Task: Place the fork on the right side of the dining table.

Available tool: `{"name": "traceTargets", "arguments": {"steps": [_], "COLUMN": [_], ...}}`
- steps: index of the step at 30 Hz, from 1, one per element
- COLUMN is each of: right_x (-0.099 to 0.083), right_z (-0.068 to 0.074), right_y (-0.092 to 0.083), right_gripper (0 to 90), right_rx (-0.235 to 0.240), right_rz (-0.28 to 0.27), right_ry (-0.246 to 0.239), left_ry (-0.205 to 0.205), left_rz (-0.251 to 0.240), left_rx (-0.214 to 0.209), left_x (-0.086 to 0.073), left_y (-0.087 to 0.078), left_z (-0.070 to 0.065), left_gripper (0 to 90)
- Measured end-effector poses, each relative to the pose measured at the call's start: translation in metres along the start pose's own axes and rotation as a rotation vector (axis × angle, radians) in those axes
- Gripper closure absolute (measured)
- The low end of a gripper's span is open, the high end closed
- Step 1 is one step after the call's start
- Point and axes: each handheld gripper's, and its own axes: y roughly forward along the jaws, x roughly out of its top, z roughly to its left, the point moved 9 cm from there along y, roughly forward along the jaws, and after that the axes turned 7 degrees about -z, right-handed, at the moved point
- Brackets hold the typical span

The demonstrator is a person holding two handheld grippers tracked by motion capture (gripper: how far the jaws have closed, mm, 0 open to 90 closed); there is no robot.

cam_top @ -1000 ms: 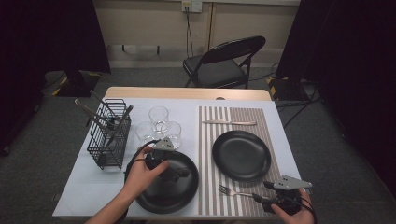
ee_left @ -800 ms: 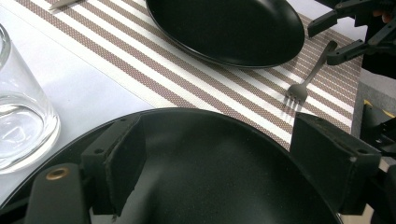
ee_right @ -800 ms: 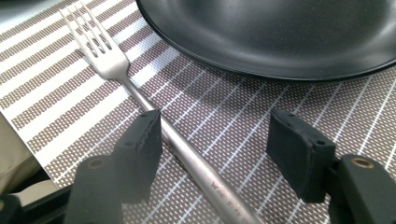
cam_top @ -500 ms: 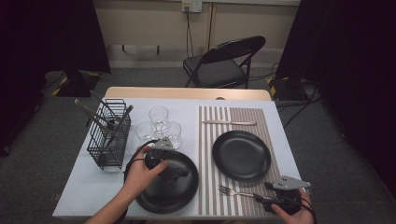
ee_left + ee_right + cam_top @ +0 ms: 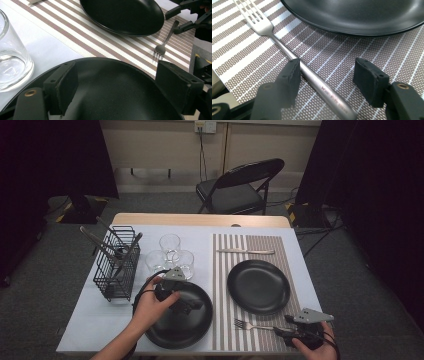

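Steel fork (image 5: 287,51) lies on woven striped placemat (image 5: 332,60).

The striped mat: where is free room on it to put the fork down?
Free: the strip between the knife and the plate; the mat left of that plate. Crowded: the near edge, with fork and right gripper.

folding chair (image 5: 240,187), grey carpet (image 5: 60,255)

Basket (image 5: 117,265): left on table (image 5: 85,320), utensils inside.
Glasses (image 5: 170,255): right of basket, behind near plate (image 5: 190,327).
Placemat (image 5: 220,270): right half; far plate (image 5: 258,286) on it.
Knife (image 5: 246,251): behind far plate.
Fork (image 5: 252,325): before far plate, between right claw (image 5: 325,75) pads.
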Motion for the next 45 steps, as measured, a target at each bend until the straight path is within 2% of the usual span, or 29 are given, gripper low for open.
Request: {"name": "traceTargets", "arguments": {"steps": [14, 27, 34, 42, 45], "right_x": [0.0, -0.001, 0.0, 0.0, 0.004], "right_z": [-0.005, -0.012, -0.014, -0.015, -0.014], "right_y": [-0.003, -0.003, -0.001, 0.0, -0.003], "right_gripper": [38.5, 38.3, 38.3, 37.6, 37.0], "right_rx": [-0.025, -0.043, -0.056, -0.053, -0.051], "right_rz": [-0.005, -0.025, -0.032, -0.037, -0.055], "right_ry": [0.011, 0.044, 0.043, 0.053, 0.058], "left_ry": [-0.005, -0.005, -0.006, -0.006, -0.004], "left_rz": [0.001, 0.002, 0.001, 0.001, -0.002], "left_rx": [-0.005, -0.004, -0.004, -0.004, -0.005], "left_x": [0.0, 0.0, 0.0, 0.0, 0.001], "left_y": [-0.001, 0.0, 0.0, 0.0, 0.0], "left_z": [-0.001, -0.001, -0.001, -0.001, -0.001], "left_gripper": [18.5, 18.5, 18.5, 18.5, 18.5]}}
